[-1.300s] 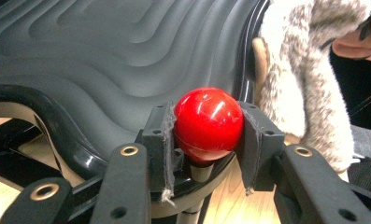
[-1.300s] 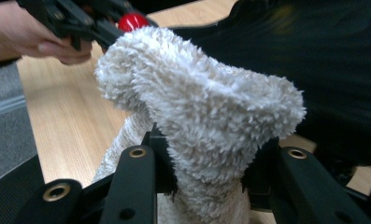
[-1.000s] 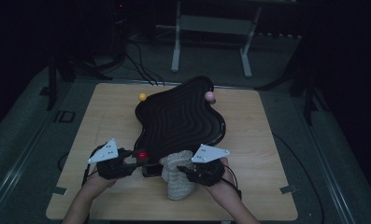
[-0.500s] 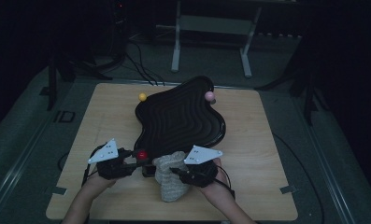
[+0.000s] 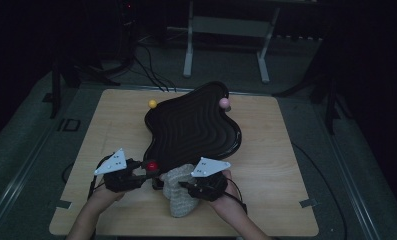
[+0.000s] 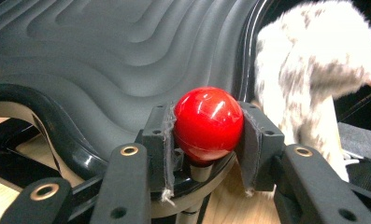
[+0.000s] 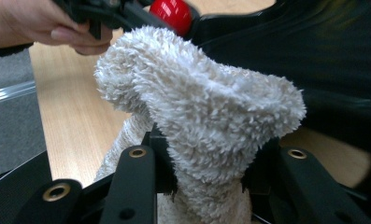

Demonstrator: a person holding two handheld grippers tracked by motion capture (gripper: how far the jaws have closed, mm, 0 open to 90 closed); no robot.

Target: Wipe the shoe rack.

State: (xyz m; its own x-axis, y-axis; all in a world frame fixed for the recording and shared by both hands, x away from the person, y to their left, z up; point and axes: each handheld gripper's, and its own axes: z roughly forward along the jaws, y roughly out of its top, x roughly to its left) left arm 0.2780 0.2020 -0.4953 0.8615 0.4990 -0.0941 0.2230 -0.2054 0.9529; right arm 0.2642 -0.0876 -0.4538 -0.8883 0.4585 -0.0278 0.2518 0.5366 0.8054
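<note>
Since the earlier frames the right gripper point(image 5: 182, 186) had shifted a little leftward along the table's point(image 5: 286, 165) near edge, carrying the towel point(image 5: 178, 197) closer to the black wavy tray point(image 5: 196, 130); the left gripper point(image 5: 148, 172) stayed put. Likely setting up to wipe the tray while it was steadied by its knob. Left jaws were partly closed, pads clamped on the red ball point(image 6: 207, 122) at the tray's near rim. Right jaws were closed tight on the bunched fluffy towel point(image 7: 206, 116), pinched at its middle, the towel just beside the tray's near edge. Yellow ball point(image 5: 152, 104) and pink ball point(image 5: 225, 103) sat at the tray's far rim, untouched.
</note>
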